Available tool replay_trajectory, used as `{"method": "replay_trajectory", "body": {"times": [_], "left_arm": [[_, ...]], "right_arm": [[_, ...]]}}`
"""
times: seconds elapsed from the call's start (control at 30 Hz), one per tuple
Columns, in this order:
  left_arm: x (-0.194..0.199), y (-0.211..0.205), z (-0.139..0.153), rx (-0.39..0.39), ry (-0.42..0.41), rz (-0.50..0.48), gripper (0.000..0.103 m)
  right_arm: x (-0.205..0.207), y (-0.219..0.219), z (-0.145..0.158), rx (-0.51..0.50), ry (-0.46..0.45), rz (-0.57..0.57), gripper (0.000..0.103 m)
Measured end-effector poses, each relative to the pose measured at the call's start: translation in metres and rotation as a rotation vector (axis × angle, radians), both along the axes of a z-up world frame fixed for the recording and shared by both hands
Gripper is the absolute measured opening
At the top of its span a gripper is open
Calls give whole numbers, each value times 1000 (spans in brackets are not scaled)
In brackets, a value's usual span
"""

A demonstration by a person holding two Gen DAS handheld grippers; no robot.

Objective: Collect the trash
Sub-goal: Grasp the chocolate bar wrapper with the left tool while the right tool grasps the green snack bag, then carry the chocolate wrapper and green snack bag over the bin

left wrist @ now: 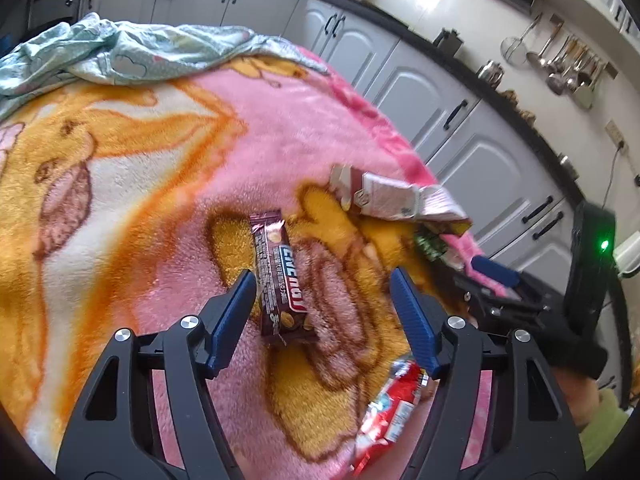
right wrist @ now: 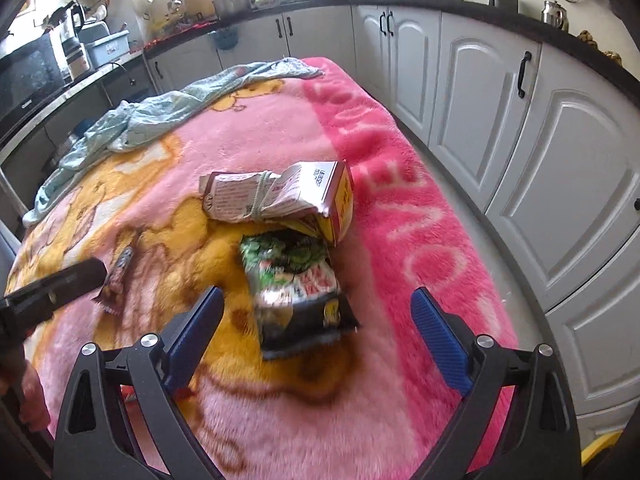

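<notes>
- The left tool has its fingers apart, straddling the near end of a brown snack bar wrapper without pressing it.
- The right tool is spread wide over a green-and-black packet, not touching it.
- Beyond the packet lies a crushed carton, overlapping its far end.
- A red wrapper lies beside the left tool's right finger.
- That makes four pieces of trash, all on a pink and orange fleece blanket.
- A pale green cloth is bunched at the far end.
- White kitchen cabinets run along the side.
</notes>
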State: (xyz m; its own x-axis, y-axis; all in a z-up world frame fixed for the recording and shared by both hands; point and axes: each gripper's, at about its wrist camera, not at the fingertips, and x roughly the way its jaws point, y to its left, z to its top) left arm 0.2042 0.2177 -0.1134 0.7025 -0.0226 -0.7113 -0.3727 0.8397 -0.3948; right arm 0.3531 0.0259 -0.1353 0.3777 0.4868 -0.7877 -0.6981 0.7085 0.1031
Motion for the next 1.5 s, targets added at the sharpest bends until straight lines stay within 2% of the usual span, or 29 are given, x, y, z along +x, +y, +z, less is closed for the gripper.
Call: {"method": "replay_trajectory", "body": {"times": [0.07,0.23,0.33,0.4,0.47,0.53,0.6,0.77,0.93,1.1,1.5], "left_arm": [[4,2,-6,-2,18,12,59],[8,5,-12,16,41,22,52],[8,6,-14,42,53,40,37],[6,9,-15,50,60,53,22],[2,16,-17,32,57,66,12],[-3,24,-20,-7,43,70,8],[-7,28,-21,-41,29,66,7],[-16,29,-21,-66,11,51,7],[-27,20,-11,-61,-13,24,6],[-40,2,7,-49,-59,-18,6],[-48,-76,67,1,-186,-202,6]], "right_arm": [[2,6,-5,-26,13,15,74],[-6,2,-9,-62,-17,34,50],[-12,-8,-7,-52,-7,33,39],[-17,-13,-7,-40,8,30,38],[-25,-20,-7,-35,6,36,37],[-35,-27,-6,-34,-3,44,37],[-43,-34,-6,-29,-1,46,37],[-57,-53,-4,-4,20,31,37],[-70,-72,4,52,67,9,36],[-86,-93,20,95,67,8,36],[-129,-186,73,139,-55,-67,36]]}}
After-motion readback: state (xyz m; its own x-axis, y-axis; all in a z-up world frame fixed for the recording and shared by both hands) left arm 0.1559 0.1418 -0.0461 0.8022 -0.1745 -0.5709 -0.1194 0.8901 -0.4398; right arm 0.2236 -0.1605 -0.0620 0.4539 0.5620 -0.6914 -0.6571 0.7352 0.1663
